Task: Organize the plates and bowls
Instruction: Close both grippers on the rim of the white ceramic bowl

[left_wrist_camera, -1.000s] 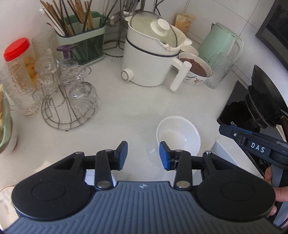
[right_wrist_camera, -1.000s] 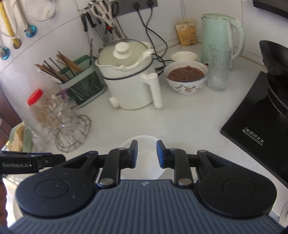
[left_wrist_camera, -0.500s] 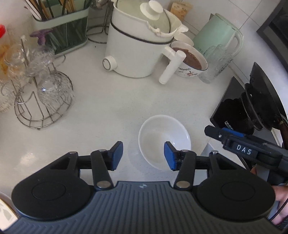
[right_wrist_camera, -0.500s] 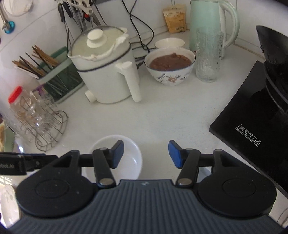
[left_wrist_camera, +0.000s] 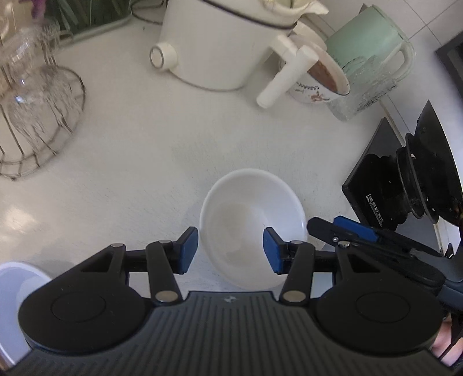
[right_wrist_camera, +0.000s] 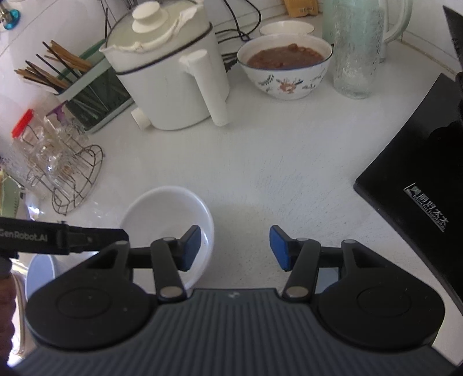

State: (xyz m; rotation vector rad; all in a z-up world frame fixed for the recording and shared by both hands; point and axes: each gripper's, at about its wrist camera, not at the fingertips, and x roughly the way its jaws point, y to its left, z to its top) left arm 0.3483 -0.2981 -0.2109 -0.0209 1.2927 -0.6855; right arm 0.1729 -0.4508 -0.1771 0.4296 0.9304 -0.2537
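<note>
Both grippers now lower, nearer bowl (left_wrist_camera: 251, 219), jaws just widened. Bowl empty, upright on counter (left_wrist_camera: 150, 150). Left gripper (left_wrist_camera: 230, 250) unclenched, straddling near rim; right gripper (right_wrist_camera: 234, 248) unclenched beside it, holding nothing. Likely light, stiff, slippery, breakable: pinch rim.

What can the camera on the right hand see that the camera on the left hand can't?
Only the right wrist view shows the chopsticks in their holder, the red-lidded jar, the pot's lid and a small white bowl at the back.

Only the left wrist view shows the black wok on the stove.

Both show the empty white bowl on the counter, the white pot, the flowered bowl of brown food, the glass rack and the green kettle. Both grippers, left and right, are open.
</note>
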